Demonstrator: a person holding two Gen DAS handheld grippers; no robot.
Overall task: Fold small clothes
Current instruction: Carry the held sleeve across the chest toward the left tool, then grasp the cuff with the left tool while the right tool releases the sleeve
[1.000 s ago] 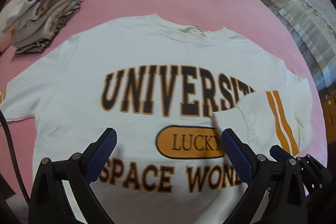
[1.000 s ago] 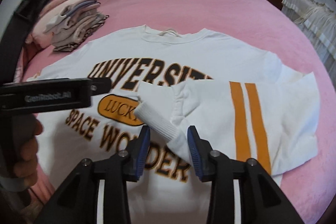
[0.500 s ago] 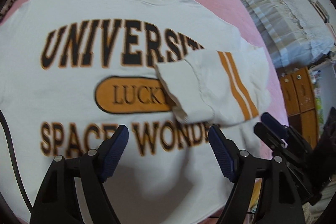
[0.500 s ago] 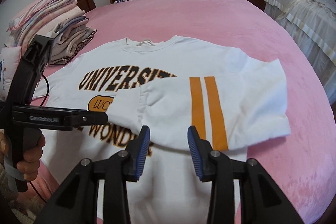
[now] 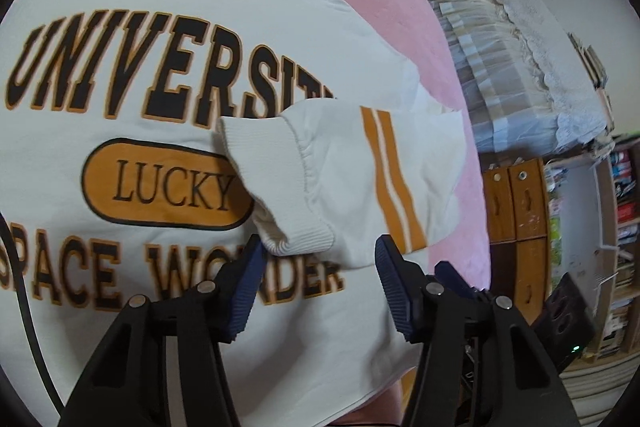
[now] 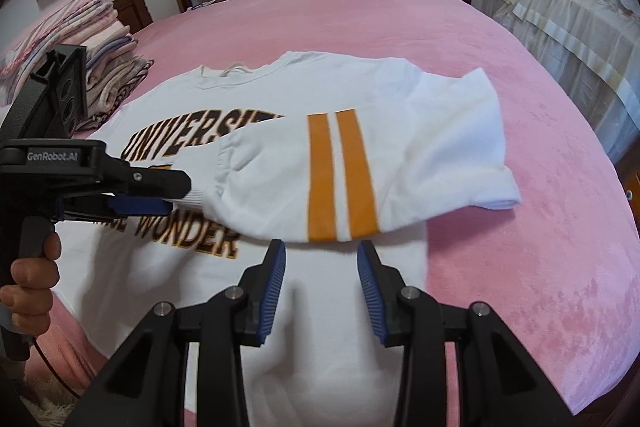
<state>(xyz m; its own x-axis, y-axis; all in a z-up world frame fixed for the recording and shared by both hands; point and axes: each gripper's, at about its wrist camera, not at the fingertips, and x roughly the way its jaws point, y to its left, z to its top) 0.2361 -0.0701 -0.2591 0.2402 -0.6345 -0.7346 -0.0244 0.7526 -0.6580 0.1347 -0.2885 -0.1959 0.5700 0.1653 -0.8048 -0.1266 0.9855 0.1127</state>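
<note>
On the left, a stack of folded clothes (image 6: 100,67) is seen at the far edge of the pink bed (image 6: 520,227); one stack is counted, and the number of pieces in it cannot be told. The left gripper (image 6: 176,193) is held just beside the ribbed cuff (image 5: 280,187); its jaws are seen apart in its own view, with nothing between them; whether the cuff is touched cannot be told. One white sweatshirt (image 5: 160,47) is spread flat on the bed, print upward; one sleeve (image 6: 360,167), with two orange stripes, is laid across the chest. The right gripper (image 6: 320,263) is held above the lower body of the sweatshirt, near the sleeve edge; its jaws are open and empty.

It is judged that the sleeve can be dragged out of its place if the cuff is caught while the left gripper is moved; the loose, puffed fold at the shoulder can be pressed into a crease; two layers can be pinched together if the hem is grasped too deep.
</note>
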